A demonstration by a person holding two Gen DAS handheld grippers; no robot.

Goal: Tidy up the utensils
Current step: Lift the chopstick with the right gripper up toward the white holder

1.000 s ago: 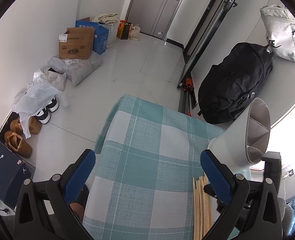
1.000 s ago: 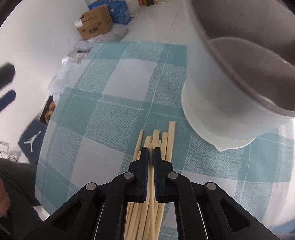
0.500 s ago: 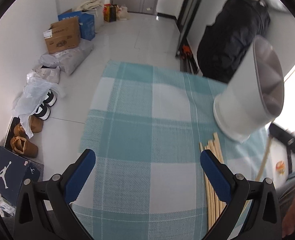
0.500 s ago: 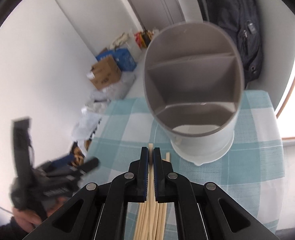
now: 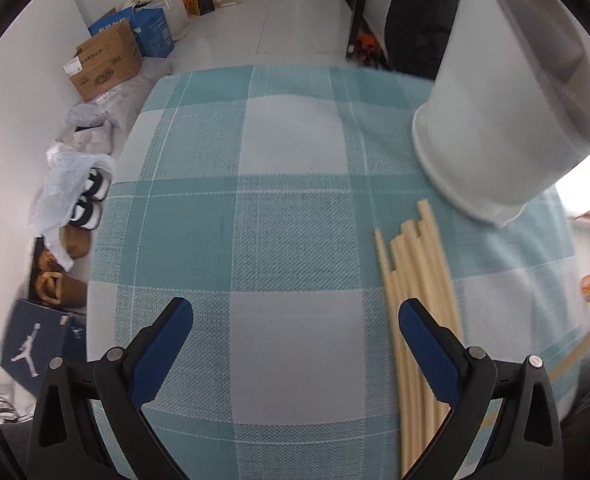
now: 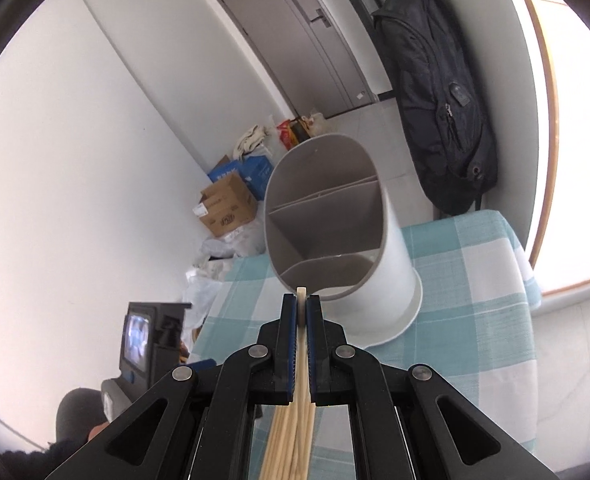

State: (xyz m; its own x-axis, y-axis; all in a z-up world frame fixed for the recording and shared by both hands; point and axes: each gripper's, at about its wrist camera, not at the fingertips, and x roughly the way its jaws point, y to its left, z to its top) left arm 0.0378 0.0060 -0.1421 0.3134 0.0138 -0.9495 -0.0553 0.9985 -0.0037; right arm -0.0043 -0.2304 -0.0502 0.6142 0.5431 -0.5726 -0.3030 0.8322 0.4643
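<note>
A white utensil holder (image 6: 375, 280) with a grey divided inside stands on the checked cloth; it also fills the upper right of the left wrist view as the holder (image 5: 495, 128). Several pale wooden chopsticks (image 5: 419, 288) lie in a bundle in front of it. My right gripper (image 6: 301, 304) is shut on one chopstick (image 6: 301, 293), whose tip pokes out past the pads towards the holder's near rim. Below the jaws the bundle (image 6: 287, 444) shows on the cloth. My left gripper (image 5: 295, 324) hangs open over the cloth, its right pad (image 5: 419, 332) above the bundle, nothing between its pads.
The table (image 5: 287, 200) has a teal and white checked cloth. On the floor to the left lie cardboard boxes (image 5: 107, 60), bags and shoes (image 5: 87, 200). A black backpack (image 6: 439, 92) hangs on the wall behind the table. The left hand-held unit (image 6: 151, 340) sits at lower left.
The right gripper rose from the bundle with one chopstick and tipped up to face the holder's opening. The left gripper tilted down and moved in over the cloth beside the bundle.
</note>
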